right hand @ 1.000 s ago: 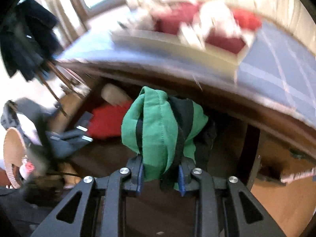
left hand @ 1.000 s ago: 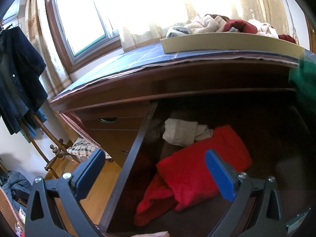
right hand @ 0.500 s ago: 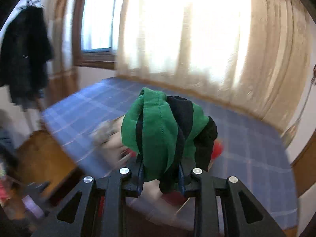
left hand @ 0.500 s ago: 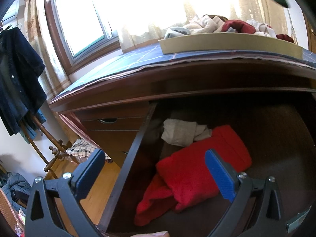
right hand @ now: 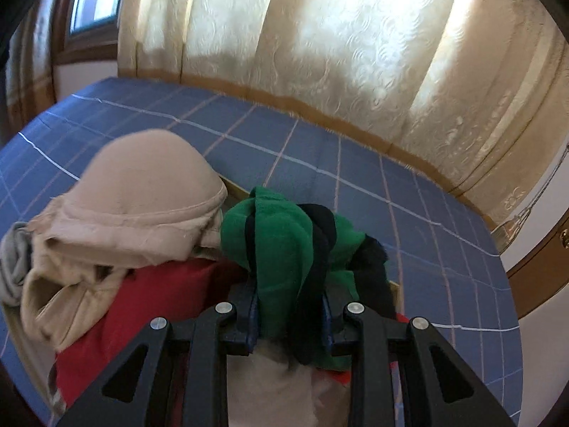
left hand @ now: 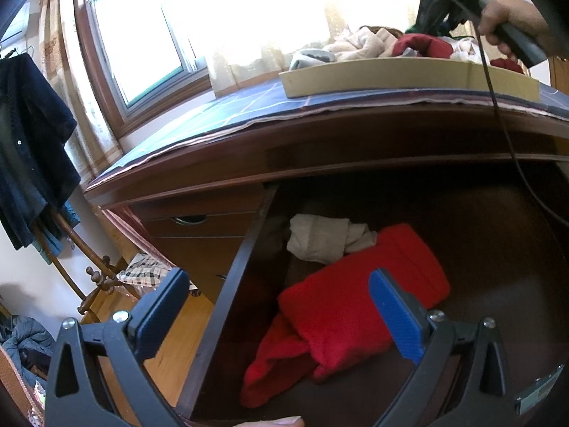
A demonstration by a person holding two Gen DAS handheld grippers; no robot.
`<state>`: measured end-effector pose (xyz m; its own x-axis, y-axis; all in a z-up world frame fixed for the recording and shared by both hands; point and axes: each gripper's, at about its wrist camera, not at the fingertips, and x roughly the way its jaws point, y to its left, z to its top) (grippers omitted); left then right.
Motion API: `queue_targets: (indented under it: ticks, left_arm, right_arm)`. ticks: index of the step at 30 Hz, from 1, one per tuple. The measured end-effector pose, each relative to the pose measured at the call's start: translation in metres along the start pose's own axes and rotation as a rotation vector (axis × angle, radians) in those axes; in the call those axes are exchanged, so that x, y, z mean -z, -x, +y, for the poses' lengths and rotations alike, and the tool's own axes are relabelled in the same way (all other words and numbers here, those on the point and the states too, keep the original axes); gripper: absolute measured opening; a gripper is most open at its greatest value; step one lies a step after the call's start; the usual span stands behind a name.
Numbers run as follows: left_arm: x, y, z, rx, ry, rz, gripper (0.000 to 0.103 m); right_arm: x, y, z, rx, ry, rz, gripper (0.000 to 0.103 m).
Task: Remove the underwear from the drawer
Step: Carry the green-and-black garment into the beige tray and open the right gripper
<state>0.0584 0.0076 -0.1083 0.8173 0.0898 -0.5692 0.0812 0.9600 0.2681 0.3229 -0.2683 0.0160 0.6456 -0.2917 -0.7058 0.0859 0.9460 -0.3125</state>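
- A wood-framed window (left hand: 142, 46) on the left lets in hard daylight that washes out the glass.
- Cream patterned curtains (right hand: 320, 53) hang behind the dresser, glowing with backlight.
- The dark wooden dresser (left hand: 320, 149) is topped with a blue cloth (right hand: 320, 163) crossed by pale grid lines.
- A closed small drawer with a recessed handle (left hand: 188, 219) sits at the dresser's left.
- A dark jacket (left hand: 32, 142) hangs on a wooden coat stand (left hand: 96, 284) against the white wall (left hand: 25, 277).
- The floor (left hand: 177, 338) is light orange wood.
- A checked cloth (left hand: 142, 274) lies low beside the dresser.
- Bundled dark clothing (left hand: 21, 341) sits in the lower left corner.
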Motion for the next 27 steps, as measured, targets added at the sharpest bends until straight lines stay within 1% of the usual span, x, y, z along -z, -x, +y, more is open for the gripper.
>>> queue_targets:
  ticks: [3, 5, 7, 8, 9, 11, 12, 13, 14, 15, 17, 18, 20, 22, 24, 27]
  left_arm:
    - [0.000, 0.000, 0.000, -0.004, 0.000, 0.002, 0.103]
    - [-0.001, -0.001, -0.001, -0.008, 0.000, 0.004, 0.103]
    - [-0.001, -0.002, -0.001, -0.009, 0.004, 0.007, 0.103]
    - [-0.001, -0.002, -0.001, -0.009, 0.005, 0.007, 0.103]
    - [-0.001, -0.002, -0.001, -0.010, 0.003, 0.006, 0.103]
    - [-0.001, -0.002, -0.001, -0.008, 0.004, 0.005, 0.103]
    - [-0.001, -0.002, -0.001, -0.006, 0.005, 0.004, 0.103]
    - [-0.001, -0.002, 0.000, -0.003, 0.008, 0.002, 0.103]
    - [-0.001, -0.001, 0.000, -0.002, 0.010, 0.002, 0.103]
    - [-0.001, -0.001, 0.001, -0.001, 0.011, 0.002, 0.103]
    - [0.000, -0.001, 0.001, -0.001, 0.015, 0.005, 0.103]
    - [0.000, -0.001, 0.002, -0.002, 0.018, 0.005, 0.103]
    - [0.000, -0.001, 0.002, -0.005, 0.021, 0.005, 0.103]
    - [0.000, -0.001, 0.001, -0.008, 0.019, 0.002, 0.103]
    - [0.000, -0.001, 0.001, -0.008, 0.021, -0.001, 0.103]
    - [0.000, -0.001, 0.001, -0.010, 0.021, 0.000, 0.103]
  right_arm:
    - [-0.003, -0.015, 0.000, -0.003, 0.002, 0.037, 0.029]
    - [-0.002, -0.026, -0.002, -0.029, -0.007, 0.069, 0.029]
    - [-0.002, -0.030, -0.006, -0.050, -0.029, 0.087, 0.031]
    - [-0.001, -0.031, -0.007, -0.055, -0.039, 0.089, 0.035]
    - [0.000, -0.030, -0.009, -0.050, -0.052, 0.089, 0.042]
    - [0.002, -0.028, -0.011, -0.030, -0.069, 0.086, 0.049]
    - [0.003, -0.025, -0.012, -0.034, -0.075, 0.079, 0.050]
    - [0.004, -0.019, -0.013, -0.044, -0.085, 0.067, 0.052]
    - [0.006, -0.011, -0.015, -0.056, -0.103, 0.050, 0.059]
    - [0.009, 0.000, -0.016, -0.064, -0.123, 0.029, 0.069]
    - [0.015, 0.023, -0.014, -0.074, -0.128, -0.027, 0.078]
    - [0.021, 0.039, -0.011, -0.067, -0.113, -0.073, 0.078]
    - [0.031, 0.062, -0.005, -0.059, -0.093, -0.129, 0.078]
    - [0.047, 0.090, 0.000, -0.090, -0.100, -0.193, 0.078]
    - [0.060, 0.109, 0.005, -0.130, -0.108, -0.228, 0.080]
    - [0.078, 0.125, 0.013, -0.209, -0.119, -0.235, 0.080]
